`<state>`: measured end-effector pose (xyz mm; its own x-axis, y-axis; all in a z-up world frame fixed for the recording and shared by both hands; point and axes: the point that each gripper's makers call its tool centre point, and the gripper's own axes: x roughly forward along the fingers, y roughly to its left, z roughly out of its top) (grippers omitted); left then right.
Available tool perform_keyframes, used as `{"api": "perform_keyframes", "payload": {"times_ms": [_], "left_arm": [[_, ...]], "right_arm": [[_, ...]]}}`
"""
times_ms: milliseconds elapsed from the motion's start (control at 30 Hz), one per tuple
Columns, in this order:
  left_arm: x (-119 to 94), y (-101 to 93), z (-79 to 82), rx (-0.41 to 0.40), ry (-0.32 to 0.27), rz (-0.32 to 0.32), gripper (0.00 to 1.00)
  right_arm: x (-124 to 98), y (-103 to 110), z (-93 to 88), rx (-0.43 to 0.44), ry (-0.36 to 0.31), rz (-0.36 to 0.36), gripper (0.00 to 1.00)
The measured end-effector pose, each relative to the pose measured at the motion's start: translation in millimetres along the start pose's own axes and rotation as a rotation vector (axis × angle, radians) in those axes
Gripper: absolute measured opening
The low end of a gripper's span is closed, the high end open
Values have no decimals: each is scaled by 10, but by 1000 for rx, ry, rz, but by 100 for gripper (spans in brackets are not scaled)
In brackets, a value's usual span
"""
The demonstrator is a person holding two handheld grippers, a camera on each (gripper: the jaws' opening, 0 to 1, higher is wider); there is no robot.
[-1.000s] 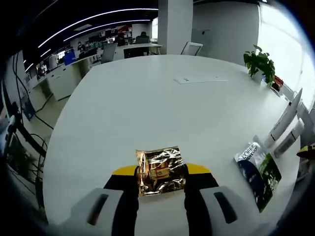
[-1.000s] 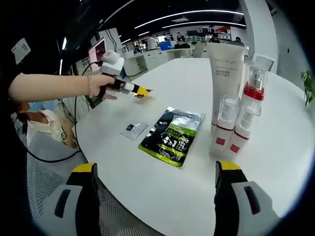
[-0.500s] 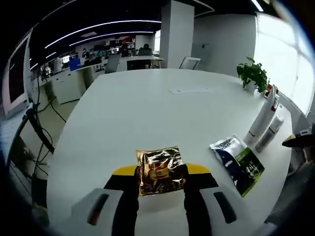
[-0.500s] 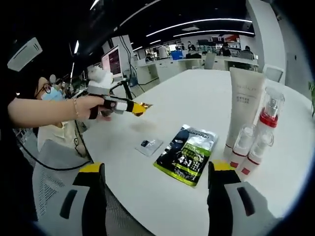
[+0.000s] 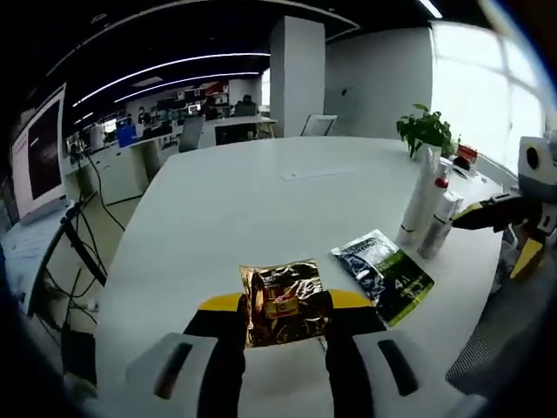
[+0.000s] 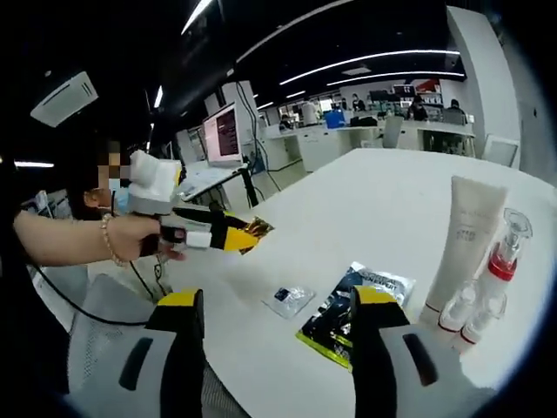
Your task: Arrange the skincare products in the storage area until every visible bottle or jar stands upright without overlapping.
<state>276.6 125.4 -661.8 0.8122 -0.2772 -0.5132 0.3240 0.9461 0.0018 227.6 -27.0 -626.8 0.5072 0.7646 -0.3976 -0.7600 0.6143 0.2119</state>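
Gold crinkled foil sachet (image 5: 285, 302) is clamped between the left gripper (image 5: 283, 326) jaws above the white round table (image 5: 244, 200), near the dark green pouch (image 5: 383, 274). Judged light, limp, slippery (pinch an edge). Right gripper (image 6: 274, 305) hangs agape, empty.

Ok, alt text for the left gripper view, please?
The left gripper grips a gold sachet above a white table. To its right lie a dark pouch and upright bottles, with the right gripper beyond.

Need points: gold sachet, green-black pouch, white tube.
gold sachet (image 5: 284, 301), left gripper view, middle of foil face.
green-black pouch (image 5: 383, 275), left gripper view, centre of printed front.
white tube (image 6: 459, 248), right gripper view, mid body.
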Motion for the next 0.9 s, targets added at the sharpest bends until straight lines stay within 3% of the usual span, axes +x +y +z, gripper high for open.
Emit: {"api": "perform_keyframes", "payload": {"times_ms": [100,233,267,333,433,767,900], "left_arm": [[-129,-152,71,22,-23,-17,32],[-286,-327,211,67,-68,-43,32],[-320,-369,232,75,-72,-49,32],[-379,-477,288,90,-93,-75,32],[-455,-595,335,109,-115,-88,32],[-641,-870,474,191,-168,-122,32],[-670,-903,497,221,-177,-129,33]], "right_arm": [[35,31,88,12,-28,17,64],[88,136,228,74,-80,77,64],[87,191,274,123,-95,99,62],[101,245,318,170,-103,145,56],[121,270,410,190,-136,154,48],[199,291,454,334,-132,175,28],[215,381,467,391,-126,213,26]]}}
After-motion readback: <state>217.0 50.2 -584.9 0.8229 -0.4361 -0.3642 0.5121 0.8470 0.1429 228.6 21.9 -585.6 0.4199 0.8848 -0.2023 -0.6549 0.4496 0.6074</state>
